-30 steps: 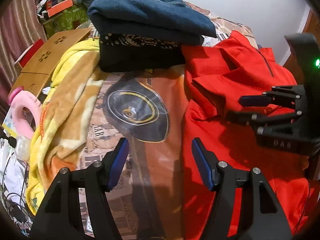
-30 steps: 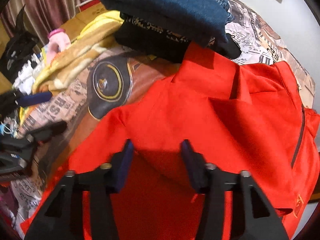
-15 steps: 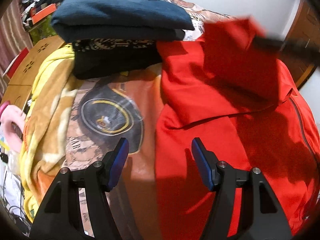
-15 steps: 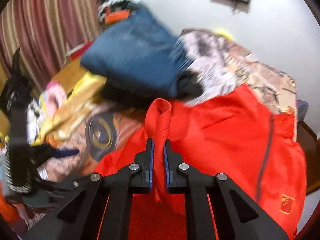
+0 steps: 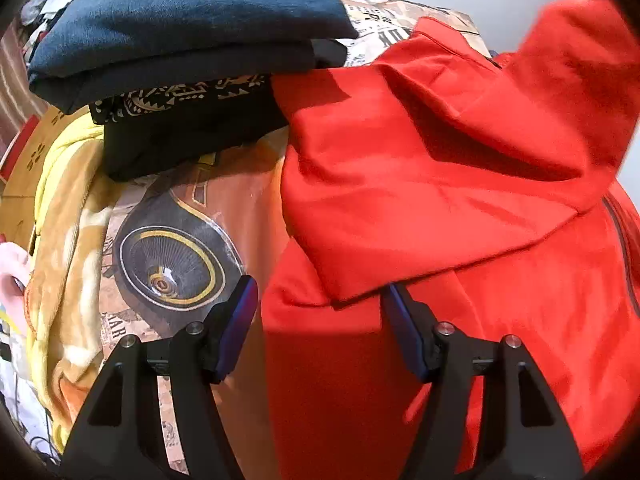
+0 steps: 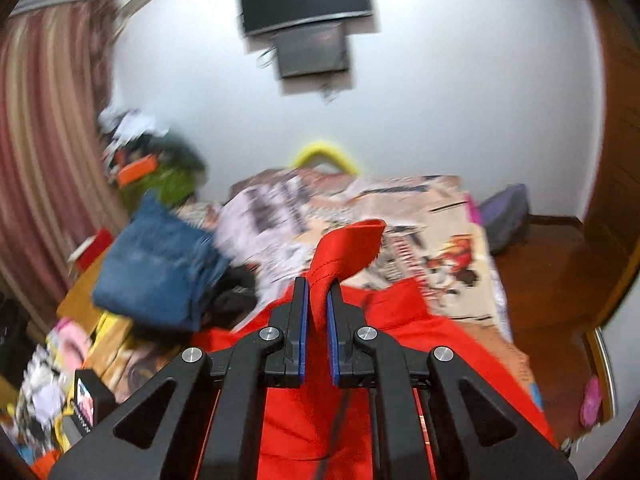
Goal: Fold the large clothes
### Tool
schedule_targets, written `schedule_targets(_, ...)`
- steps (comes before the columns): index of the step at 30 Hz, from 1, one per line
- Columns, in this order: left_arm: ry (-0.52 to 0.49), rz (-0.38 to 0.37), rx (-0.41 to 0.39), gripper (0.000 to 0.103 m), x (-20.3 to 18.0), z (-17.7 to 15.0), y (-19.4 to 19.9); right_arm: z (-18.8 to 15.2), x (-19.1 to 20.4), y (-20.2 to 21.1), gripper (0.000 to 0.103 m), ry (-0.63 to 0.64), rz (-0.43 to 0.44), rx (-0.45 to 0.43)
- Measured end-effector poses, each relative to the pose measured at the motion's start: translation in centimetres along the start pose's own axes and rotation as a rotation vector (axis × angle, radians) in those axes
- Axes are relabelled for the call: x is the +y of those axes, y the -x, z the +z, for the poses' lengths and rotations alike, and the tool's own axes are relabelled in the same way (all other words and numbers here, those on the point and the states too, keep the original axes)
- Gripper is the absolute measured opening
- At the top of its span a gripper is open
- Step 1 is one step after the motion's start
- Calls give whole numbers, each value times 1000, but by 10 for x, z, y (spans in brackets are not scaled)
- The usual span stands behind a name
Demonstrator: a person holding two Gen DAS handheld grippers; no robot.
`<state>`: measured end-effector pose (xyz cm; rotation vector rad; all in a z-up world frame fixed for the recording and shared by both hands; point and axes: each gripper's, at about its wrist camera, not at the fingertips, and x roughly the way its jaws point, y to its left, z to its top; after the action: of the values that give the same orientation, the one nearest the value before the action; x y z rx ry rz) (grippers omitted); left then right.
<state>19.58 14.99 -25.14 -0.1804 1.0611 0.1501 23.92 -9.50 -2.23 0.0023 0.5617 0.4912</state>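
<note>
A red jacket lies spread over the near right part of a bed covered by a printed sheet, one flap of it lifted and folded back across the rest. The right gripper has its jaws pressed together on a fold of that red cloth, which sticks up between them above the bed. The left gripper hangs over the jacket's left edge with jaws spread and nothing pinched; the lower corner of the lifted flap hides the tip of its right finger. Just left of the jacket, at the far side, a stack of folded clothes, blue on top of black, touches the red cloth. A yellow blanket lies bunched along the left edge, with a cardboard box beyond it, partly cut off. The right wrist view is blurred: a striped curtain, a dark screen on the white wall. Bare sheet shows between blanket and jacket and at the far end.
</note>
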Motion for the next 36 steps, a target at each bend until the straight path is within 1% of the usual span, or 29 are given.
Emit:
schedule_targets(4, 21, 23, -2, 64, 4, 3, -3, 0, -32, 15, 7, -75, -57, -34)
schedule_targets(8, 50, 39, -4, 64, 11, 4, -5, -13, -56, 22, 7, -121, -108, -15)
schedule_targets(11, 85, 49, -9, 64, 18, 4, -5, -31, -76, 22, 7, -149, -137, 32)
schedule_targets(15, 107, 62, -3, 64, 24, 0, -5, -67, -101, 18, 7, -204, -174, 129)
schedule_targets(16, 108, 66, -1, 64, 25, -1, -5, -71, -107, 19, 7, -215, -178, 144)
schedule_targets(20, 108, 80, 7, 64, 26, -5, -5, -107, -134, 20, 7, -282, -198, 228)
schedule_targets(24, 92, 93, 22, 64, 23, -9, -5, -136, -152, 23, 8, -329, -200, 308)
schedule_targets(29, 61, 113, 27, 64, 17, -15, 2, -159, -156, 23, 9, -350, -179, 398)
schedule_targets(34, 35, 107, 13, 64, 10, -19, 17, -167, -154, 29, 17, -332, -184, 450)
schedule_targets(36, 25, 99, -1, 64, 6, -19, 26, -168, -156, 35, 22, -339, -177, 453)
